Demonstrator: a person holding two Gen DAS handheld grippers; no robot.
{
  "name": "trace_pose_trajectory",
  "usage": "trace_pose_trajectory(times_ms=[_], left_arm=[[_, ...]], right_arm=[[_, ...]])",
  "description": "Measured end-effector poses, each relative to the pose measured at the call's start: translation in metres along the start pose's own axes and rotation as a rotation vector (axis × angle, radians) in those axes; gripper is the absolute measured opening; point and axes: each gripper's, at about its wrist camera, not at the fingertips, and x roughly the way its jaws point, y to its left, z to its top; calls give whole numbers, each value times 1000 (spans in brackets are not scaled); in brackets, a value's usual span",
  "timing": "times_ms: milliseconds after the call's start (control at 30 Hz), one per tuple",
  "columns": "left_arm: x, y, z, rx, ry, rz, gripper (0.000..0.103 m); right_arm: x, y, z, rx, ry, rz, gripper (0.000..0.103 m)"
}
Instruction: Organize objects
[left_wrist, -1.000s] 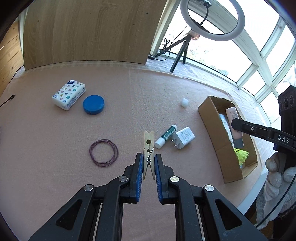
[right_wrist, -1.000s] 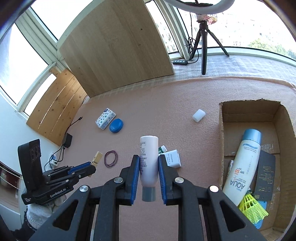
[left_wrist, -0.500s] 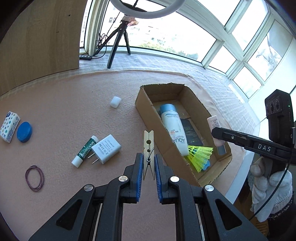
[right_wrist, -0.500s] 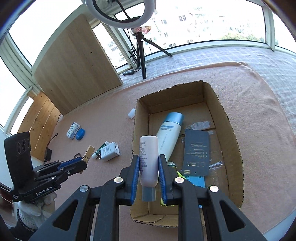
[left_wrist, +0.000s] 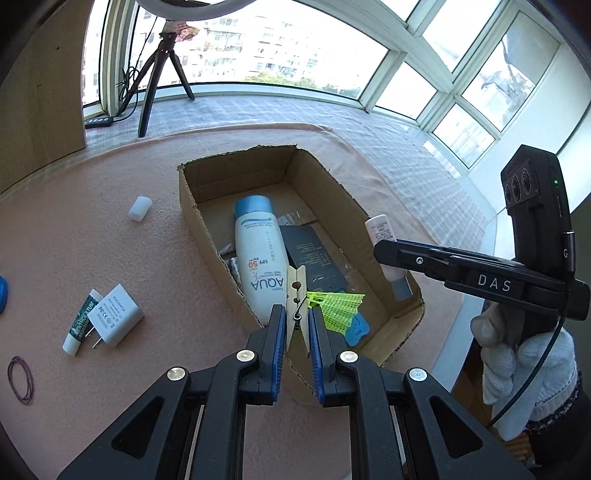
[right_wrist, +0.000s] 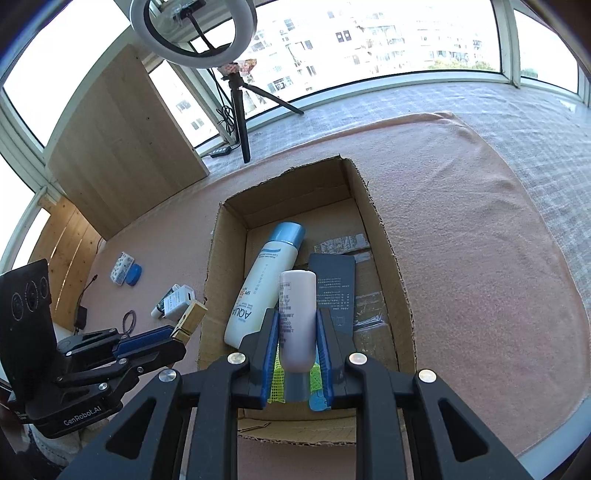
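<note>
Cardboard box (left_wrist: 207, 236) sat open on the pink mat (left_wrist: 110, 258), holding a sunscreen bottle (left_wrist: 258, 251), a dark booklet (left_wrist: 314, 254) and a yellow-green shuttlecock (left_wrist: 338, 306). Over its near wall, the left gripper (left_wrist: 296, 325), jaws just eased wider, had a wooden clothespin (left_wrist: 296, 291) between them, the pads close against it. The right gripper (right_wrist: 297, 347) clamped a small white bottle (right_wrist: 297, 317) above the box.

The sunscreen bottle (left_wrist: 258, 254) reads "AQUA SPF 50"; the right tool (left_wrist: 384, 254) "DAS"; the left tool (right_wrist: 184, 326) "GenRobot.AI".
</note>
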Motion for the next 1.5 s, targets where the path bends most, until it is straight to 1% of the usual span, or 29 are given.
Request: trace_pose_trajectory(times_ms=[33, 67, 100, 133, 167, 200, 467, 700, 967, 1200, 1367, 1433, 1500], left_arm=[[1, 0, 0, -4, 7, -1, 24], [2, 0, -1, -10, 3, 4, 38], [1, 0, -1, -11, -4, 5, 42], [0, 2, -2, -10, -2, 6, 42], [0, 3, -2, -12, -2, 8, 42], [-1, 4, -3, -14, -2, 12, 42], [-11, 21, -9, -36, -8, 37, 42], [-31, 49, -19, -89, -28, 70, 42], [-60, 97, -46, -182, -43, 129, 42], [-86, 150, -76, -281, -42, 200, 42], [-104, 176, -91, -312, -51, 240, 42], [-112, 184, -95, -323, -57, 248, 42], [-118, 190, -99, -330, -62, 254, 42]], right_arm=[[0, -3, 1, 7, 0, 3, 19], [-1, -6, 2, 24, -4, 15, 22], [-1, -9, 2, 42, -3, 28, 35], [-1, -11, 3, 58, -6, 38, 44], [-3, -12, 3, 69, -17, 39, 56], [-4, -12, 4, 72, -30, 39, 58], [3, 6, 6, 45, -17, 64, 58], [13, 32, 3, -1, -5, 86, 58], [18, 66, -2, -53, -21, 108, 58], [26, 102, -1, -98, -39, 158, 58], [42, 139, 7, -173, 0, 181, 58], [54, 153, 12, -183, 45, 203, 58], [69, 166, 16, -184, 105, 255, 58]])
